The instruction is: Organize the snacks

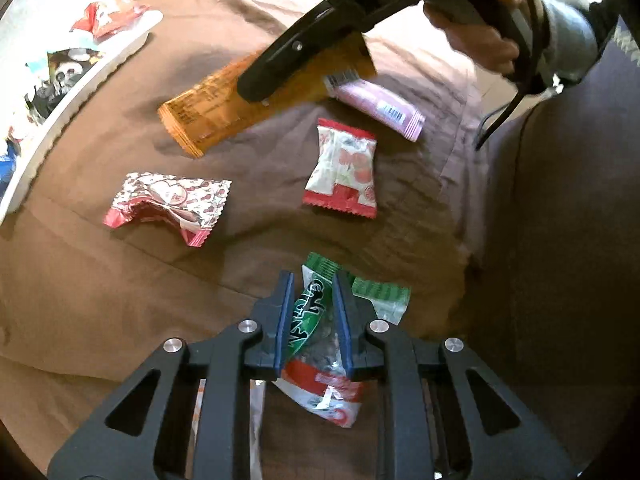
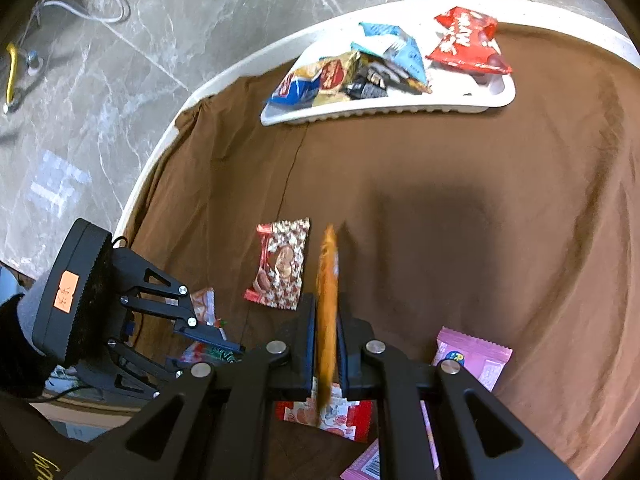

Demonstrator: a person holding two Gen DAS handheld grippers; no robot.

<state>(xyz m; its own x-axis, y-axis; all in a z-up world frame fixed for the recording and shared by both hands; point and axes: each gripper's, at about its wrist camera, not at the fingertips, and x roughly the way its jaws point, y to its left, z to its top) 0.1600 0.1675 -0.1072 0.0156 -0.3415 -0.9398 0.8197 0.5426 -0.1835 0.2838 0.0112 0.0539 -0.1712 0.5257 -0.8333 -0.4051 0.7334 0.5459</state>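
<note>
Left gripper (image 1: 311,320), bottom centre of the left wrist view: blue-padded fingers nearly closed, pinching a green/red/clear snack pack (image 1: 320,344) w/ nuts or sim. visible through the clear part. Green lettering on it is creased, not readable.

Right gripper (image 2: 326,344), bottom centre of the right wrist view: fingers closed down on a long orange bar wrapper (image 2: 327,300), held edge-on and lifted off the brown cloth (image 2: 480,240). In the left wrist view the same bar sits upper centre, w/ the black finger across it; small print on it is too blurred to read. "DAS" shows in grey on the gripper body, top of frame; rest cut off.

Loose on the cloth, left wrist view:
- pink wrapper (image 1: 380,108) w/ barcode, just right of the bar, one end tucked under it
- white/red pack w/ fruit pics (image 1: 344,168), centre
- red/white heart-print pack (image 1: 168,204), centre left

White tray (image 2: 400,110), upper centre of the right wrist view, at the far edge of the cloth. Holds approx. 4–5 packs in a heap: red bag (image 2: 468,42) at right, light-blue one (image 2: 396,48) in the middle, blue/yellow one (image 2: 304,84) at left, dark one between. Lettering on the red bag is unclear.

Orange sticker (image 2: 66,298) on the left gripper's body, lower left, has handwriting, illegible. Grey marble floor (image 2: 120,80) and a white cable upper left.
</note>
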